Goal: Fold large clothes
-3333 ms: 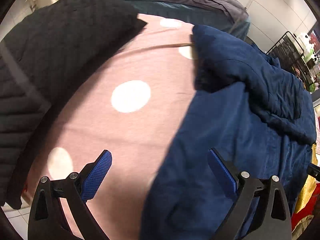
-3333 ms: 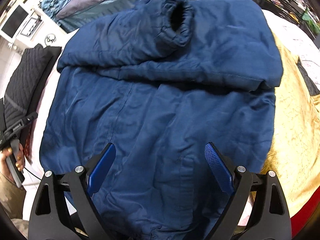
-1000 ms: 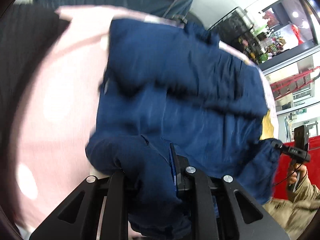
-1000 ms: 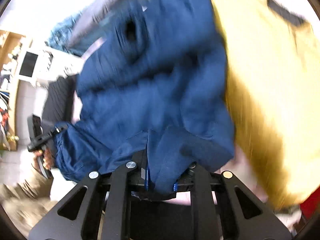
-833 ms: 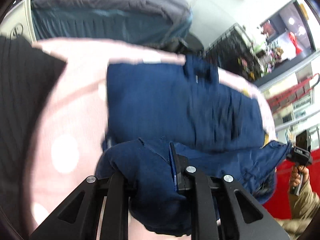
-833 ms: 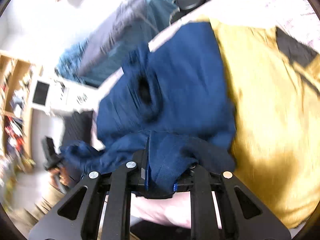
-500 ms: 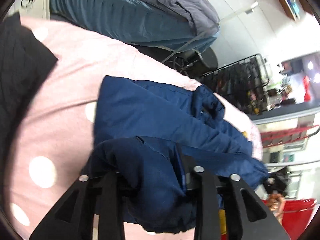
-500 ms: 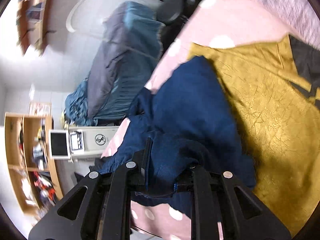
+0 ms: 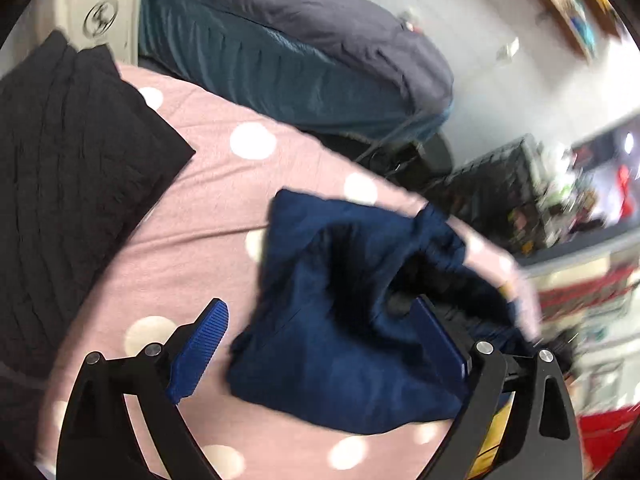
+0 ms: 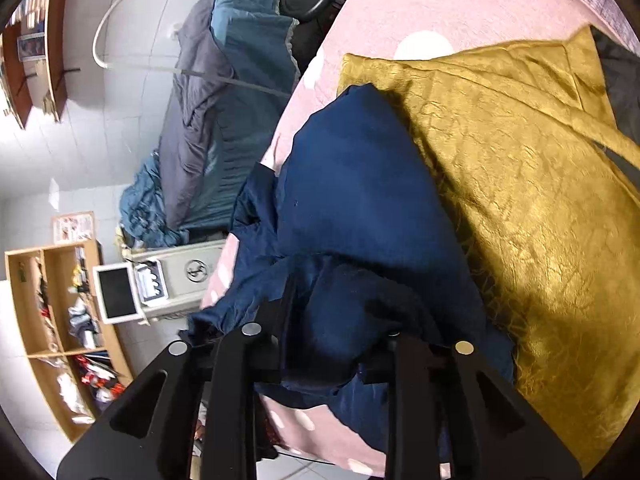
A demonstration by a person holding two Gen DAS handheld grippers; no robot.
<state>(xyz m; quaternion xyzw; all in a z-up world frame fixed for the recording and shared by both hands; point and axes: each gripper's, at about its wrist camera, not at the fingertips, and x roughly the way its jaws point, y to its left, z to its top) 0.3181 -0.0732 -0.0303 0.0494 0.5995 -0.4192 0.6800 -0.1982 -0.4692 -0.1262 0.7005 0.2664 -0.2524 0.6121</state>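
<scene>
1. Left wrist view: the left gripper [image 9: 320,344] is hanging over the pink sheet [image 9: 208,208], its jaws wide apart and opening. The jacket [image 9: 344,320] is lying between them, folded into a dark blue bundle. Cloth is lying against the right-hand pad, but nothing is being pinched.
2. Landmark: the jacket is lying near the middle of the sheet, with the black garment [image 9: 68,168] well apart on the side toward the left picture edge. Beyond the sheet's far edge a second bed [image 9: 304,52] is standing.
3. Right wrist view: the right gripper [image 10: 324,344] is sitting low over the jacket [image 10: 360,200], jaws opening from a narrow gap. Blue cloth is bunching between the fingers, whose pads are hidden, so I cannot tell whether they are pressing on it.
4. The jacket's edge is touching and slightly overlapping the gold cloth [image 10: 520,200].
5. Risk: if the right gripper is lifting away before the cloth is slipping free, it is likely dragging the top layer and undoing the fold.
6. Risk: the puffy bundle is looking springy; released unflattened, the upper layer may be sliding off.
7. Risk: the overlap could be snagging the gold cloth during any later shift.
</scene>
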